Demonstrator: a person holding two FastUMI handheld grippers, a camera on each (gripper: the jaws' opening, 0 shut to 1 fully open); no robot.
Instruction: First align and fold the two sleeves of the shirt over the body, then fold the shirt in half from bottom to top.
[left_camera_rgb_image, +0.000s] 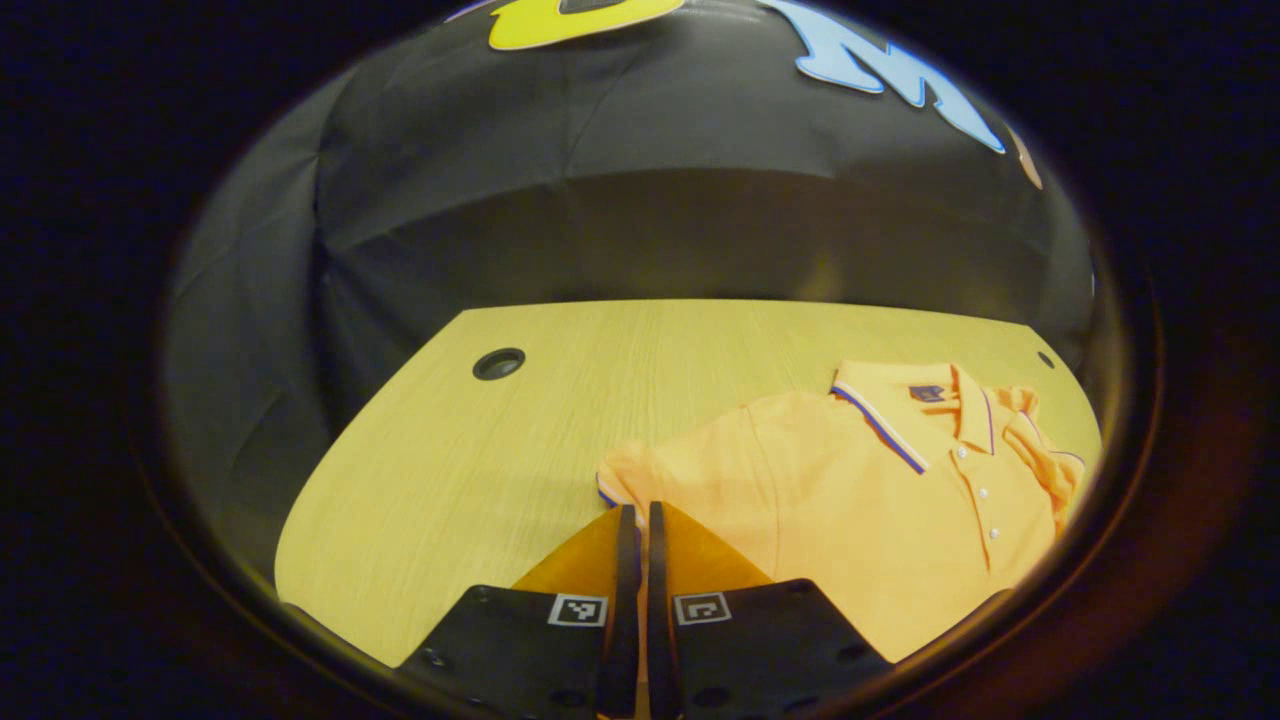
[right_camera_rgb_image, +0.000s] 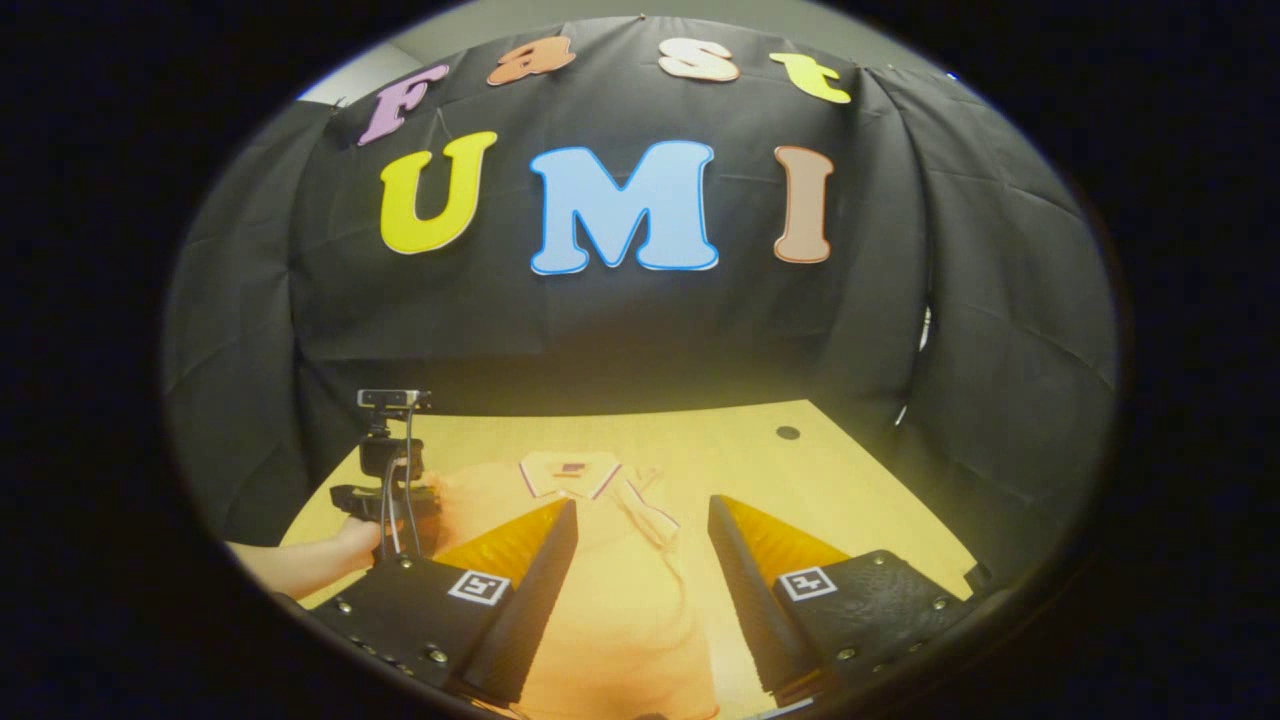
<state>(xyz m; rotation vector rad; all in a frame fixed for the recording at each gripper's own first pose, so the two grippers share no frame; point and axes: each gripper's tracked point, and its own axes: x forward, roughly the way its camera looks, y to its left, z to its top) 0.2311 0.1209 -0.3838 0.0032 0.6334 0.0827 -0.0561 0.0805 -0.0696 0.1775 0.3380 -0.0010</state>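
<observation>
In the left gripper view, the left gripper (left_camera_rgb_image: 636, 520) is seen closed, fingers nearly touching, at the near left sleeve edge of the orange shirt (left_camera_rgb_image: 880, 500); whether cloth is pinched cannot be told. The shirt lies on the right of a pale wooden table (left_camera_rgb_image: 450, 450).

In the right gripper view, the right gripper (right_camera_rgb_image: 640, 540) is held wide open above the shirt, whose striped collar (right_camera_rgb_image: 570, 472) points far.

Both views look low across the table (left_camera_rgb_image: 450, 450); sharing the shirt (left_camera_rgb_image: 850, 500).
</observation>
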